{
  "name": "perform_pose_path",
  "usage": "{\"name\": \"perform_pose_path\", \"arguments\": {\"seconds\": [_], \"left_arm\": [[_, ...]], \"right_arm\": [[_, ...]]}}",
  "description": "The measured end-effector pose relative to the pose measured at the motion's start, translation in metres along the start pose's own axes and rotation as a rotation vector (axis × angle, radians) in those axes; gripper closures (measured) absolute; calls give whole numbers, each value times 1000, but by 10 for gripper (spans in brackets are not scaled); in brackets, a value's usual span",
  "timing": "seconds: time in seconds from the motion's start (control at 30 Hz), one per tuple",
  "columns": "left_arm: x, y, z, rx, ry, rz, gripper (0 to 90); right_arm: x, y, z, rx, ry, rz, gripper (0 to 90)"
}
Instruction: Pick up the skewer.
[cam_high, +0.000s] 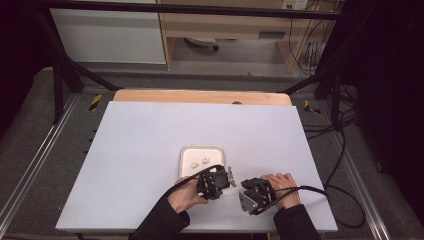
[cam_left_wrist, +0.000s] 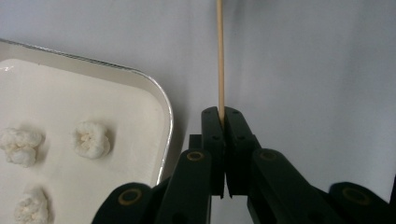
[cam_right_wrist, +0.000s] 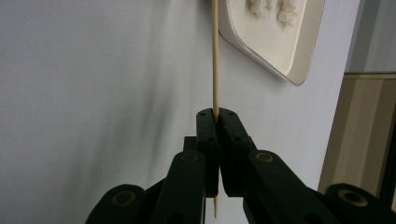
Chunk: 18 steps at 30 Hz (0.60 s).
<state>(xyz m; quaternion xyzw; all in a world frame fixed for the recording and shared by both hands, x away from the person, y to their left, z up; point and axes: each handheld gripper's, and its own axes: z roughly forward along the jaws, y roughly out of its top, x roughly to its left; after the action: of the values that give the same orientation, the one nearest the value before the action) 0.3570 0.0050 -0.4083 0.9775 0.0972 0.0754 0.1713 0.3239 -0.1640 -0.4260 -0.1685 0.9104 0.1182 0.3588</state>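
Two sets of tongs work the near half of my broad white table, and the risks I see shrink with the things themselves. The shallow white rounded-corner tray sits just past centre, toward six o'clock; my left tongs hover at its five o'clock corner, and a careless swing could knock it askew. The right tongs lie at three o'clock of the left pair, near enough that I judge they could collide. In the left gripper view the jaws are clamped on a thin pale wooden skewer pointing to twelve o'clock; the right gripper view shows its jaws pinched on another thin wooden stick. Either could slip, swivel or snap if I squeeze unevenly. Three small white puffy morsels rest in the tray; a skewed stab might crumble one or push it along.
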Motion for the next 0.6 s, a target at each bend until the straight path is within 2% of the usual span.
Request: {"name": "perform_pose_path", "arguments": {"seconds": [0.07,0.13,0.17,0.27,0.3,0.33,0.37,0.4,0.43,0.47,0.6], "left_arm": [[0,-1,-1,-13,3,-5,880],[0,-3,-1,-23,8,-21,880],[0,-5,-2,-24,17,-21,880],[2,-12,-5,-50,29,-47,879],[3,-14,-6,-53,32,-54,879],[3,-17,-7,-60,43,-66,879],[4,-20,-9,-67,51,-72,879],[5,-22,-9,-90,54,-76,878],[5,-25,-10,-103,49,-95,879],[5,-28,-11,-116,46,-114,879],[6,-37,-15,-141,66,-165,878]], "right_arm": [[0,0,0,-1,-9,22,858],[-1,-1,-1,-7,-31,80,746],[-3,-4,-2,-23,-43,155,672],[-6,-11,-4,-52,-41,286,572],[-6,-11,-4,-52,-41,286,572],[-9,-17,-5,-70,-26,372,494],[-9,-17,-5,-70,-26,372,494],[-10,-20,-5,-77,-14,422,461],[-12,-26,-6,-104,-2,514,406],[-12,-26,-6,-104,-2,514,406],[-14,-36,-9,-156,17,665,318]]}}
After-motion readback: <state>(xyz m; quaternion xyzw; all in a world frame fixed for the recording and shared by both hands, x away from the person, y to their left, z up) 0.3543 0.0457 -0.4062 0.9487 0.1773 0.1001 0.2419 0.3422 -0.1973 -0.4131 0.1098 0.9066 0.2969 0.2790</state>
